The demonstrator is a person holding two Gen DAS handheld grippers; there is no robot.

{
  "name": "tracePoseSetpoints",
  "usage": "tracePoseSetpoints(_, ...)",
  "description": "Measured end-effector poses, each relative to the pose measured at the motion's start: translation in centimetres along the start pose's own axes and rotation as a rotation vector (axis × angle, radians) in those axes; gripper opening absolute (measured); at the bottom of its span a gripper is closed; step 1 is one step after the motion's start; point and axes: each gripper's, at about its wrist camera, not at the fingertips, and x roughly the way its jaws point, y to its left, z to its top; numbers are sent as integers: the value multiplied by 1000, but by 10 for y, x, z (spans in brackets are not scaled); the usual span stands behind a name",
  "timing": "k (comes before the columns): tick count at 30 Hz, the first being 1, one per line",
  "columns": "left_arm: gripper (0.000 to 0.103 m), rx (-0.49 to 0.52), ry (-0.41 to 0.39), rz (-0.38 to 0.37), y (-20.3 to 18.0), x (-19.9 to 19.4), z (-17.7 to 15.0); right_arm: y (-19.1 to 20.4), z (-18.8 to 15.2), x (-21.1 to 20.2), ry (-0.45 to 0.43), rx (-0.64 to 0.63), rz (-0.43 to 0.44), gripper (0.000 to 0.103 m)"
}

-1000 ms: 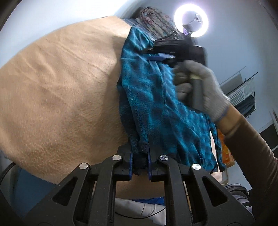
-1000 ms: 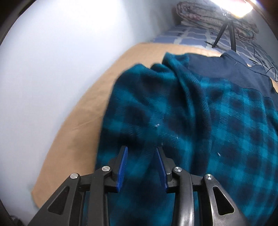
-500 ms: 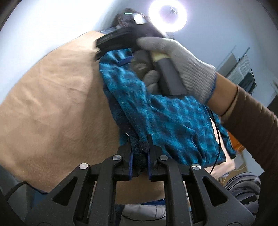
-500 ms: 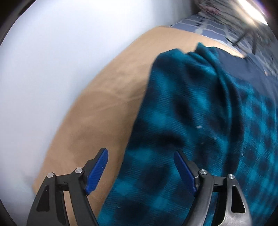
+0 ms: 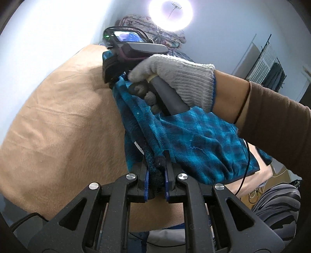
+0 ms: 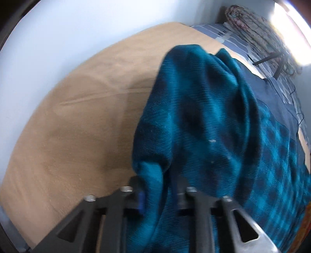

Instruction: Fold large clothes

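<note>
Tan blanket (image 5: 58, 124) across the bed, left gripper (image 5: 156, 175) clamped on a bunched edge of the teal checked garment (image 5: 196, 140), right gripper (image 6: 158, 191) closed on a raised fold, gloved right hand (image 5: 175, 83) on the handle.

Your left wrist camera sits low behind its own fingers (image 5: 144, 171), looking along the tan blanket (image 5: 64, 124) toward the ring light (image 5: 171, 14), very near the plaid fleece garment (image 5: 196, 144); your right wrist camera looks down its blurred fingers (image 6: 139, 194) across that garment (image 6: 210, 124) and blanket (image 6: 81, 120); both views share these.
</note>
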Motion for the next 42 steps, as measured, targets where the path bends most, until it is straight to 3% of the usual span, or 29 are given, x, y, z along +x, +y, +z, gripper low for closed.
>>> tracePoseSetpoints(9,9,139,5,38,-36,-1,5,-95,-26,-34,-147,336,361,6)
tracePoseSetpoints(19,9,277,51,16,-80,13,6,-196,-94,-45,-296,577,566,6)
tracePoseSetpoints(23,9,305,89,-4,-92,25,5,-222,-126,-27,-282,687,590,6)
tracePoseSetpoints(28,9,310,146,-35,-96,38,6,-241,-135,7,-219,769,575,6)
tracePoseSetpoints(31,10,312,160,-65,-95,39,9,-238,-127,8,-221,735,544,6)
tracePoseSetpoints(34,26,295,164,-124,-93,28,11,-229,-116,-4,-231,665,490,6)
tracePoseSetpoints(37,28,265,140,-186,-85,7,12,-228,-108,-13,-230,622,460,6)
tracePoseSetpoints(39,28,253,113,-199,-74,-10,10,-226,-105,-18,-227,578,423,11)
tracePoseSetpoints(41,28,245,95,-173,-61,-18,9,-227,-104,-21,-212,548,385,27)
tracePoseSetpoints(42,28,239,89,-152,-53,-19,9,-225,-105,-24,-205,531,354,30)
